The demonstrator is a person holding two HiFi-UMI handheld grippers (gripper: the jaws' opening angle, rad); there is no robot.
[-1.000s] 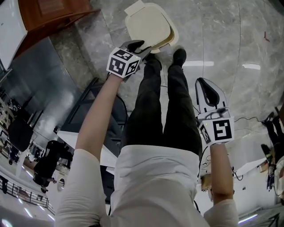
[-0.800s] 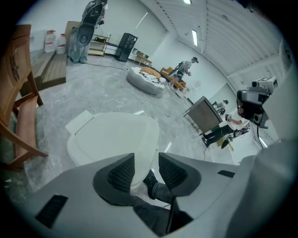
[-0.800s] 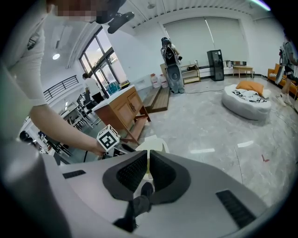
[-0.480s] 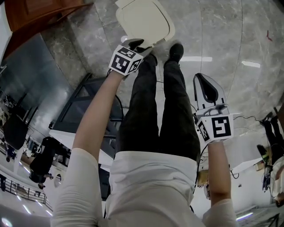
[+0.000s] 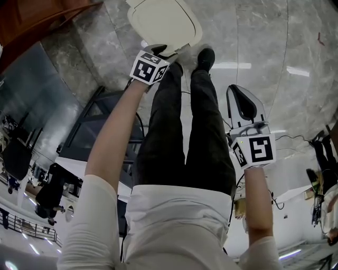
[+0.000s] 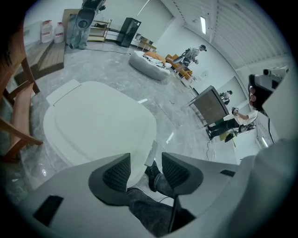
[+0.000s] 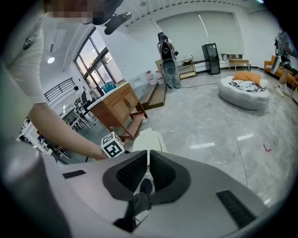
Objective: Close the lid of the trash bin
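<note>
The trash bin's cream lid (image 5: 163, 23) lies flat on the bin at the top of the head view, and it fills the left gripper view (image 6: 98, 125). My left gripper (image 5: 161, 50) hovers at the lid's near edge, in front of the person's shoes. Its jaws (image 6: 145, 160) have just been opening and stand apart; the pads press on nothing, and the lid's rim and a shoe show through the gap. My right gripper (image 5: 238, 89) hangs over the bare floor to the right of the legs, its fingers (image 7: 149, 155) closed together with nothing held.
The person's dark legs and shoes (image 5: 203, 58) stand right by the bin. A wooden cabinet (image 5: 31, 16) is at the far left, and a black frame (image 5: 100, 126) stands on the floor below it. A wooden chair (image 6: 14, 111) flanks the bin. A white beanbag (image 7: 244, 90) lies across the room.
The lid, slightly ajar with a dark gap at its right side a second ago, now lies flat. My left gripper has gone down with it, and its jaws have widened. The right gripper sank a little.
</note>
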